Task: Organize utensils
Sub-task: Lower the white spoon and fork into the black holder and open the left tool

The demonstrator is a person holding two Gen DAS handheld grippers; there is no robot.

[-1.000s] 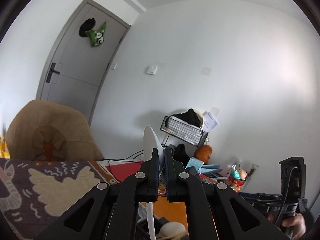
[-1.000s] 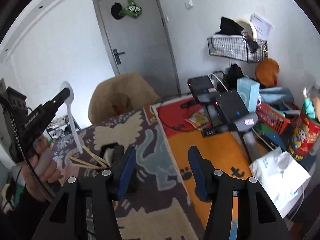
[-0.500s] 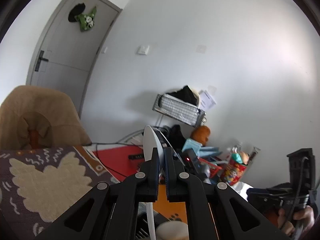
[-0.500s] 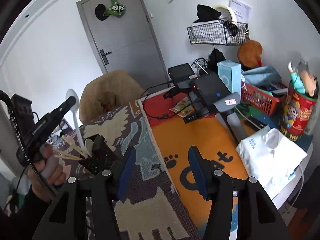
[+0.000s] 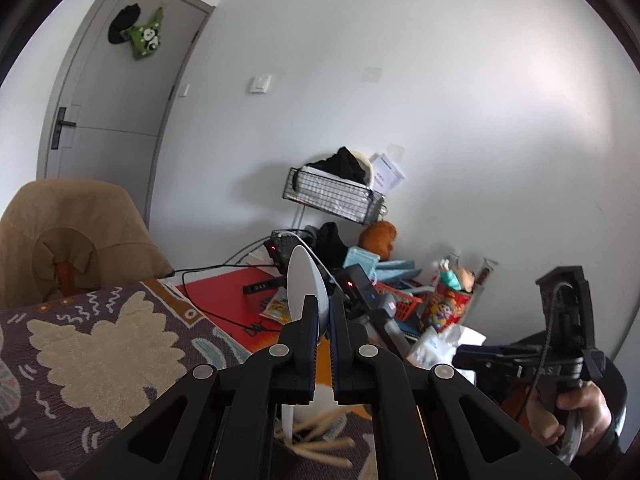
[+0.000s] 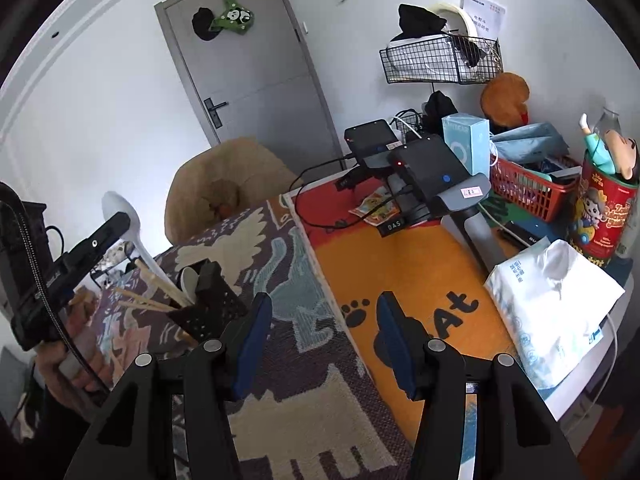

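My left gripper [image 5: 323, 308] is shut on a white plastic spoon [image 5: 302, 280], bowl up and handle hanging down. Below it lie the tips of wooden chopsticks [image 5: 320, 436]. In the right wrist view the same spoon [image 6: 120, 208] shows at the left, held above a black perforated utensil holder [image 6: 212, 304]. That holder stands on the patterned mat and contains chopsticks [image 6: 156, 280] and another white spoon [image 6: 188, 278]. My right gripper [image 6: 324, 320] is open with nothing between its fingers, just right of the holder over the mat.
An orange cat mat [image 6: 400, 272] adjoins the patterned mat [image 6: 288, 408]. A white wipes pack [image 6: 552, 304], red basket [image 6: 528, 188], red can [image 6: 604, 216] and black devices [image 6: 428, 164] crowd the right and back. A tan-covered chair [image 6: 224, 184] stands behind the table.
The left gripper has dipped and swung with the spoon, so more of the table and the chopsticks below come into its view. The right gripper has sunk a little toward the table.
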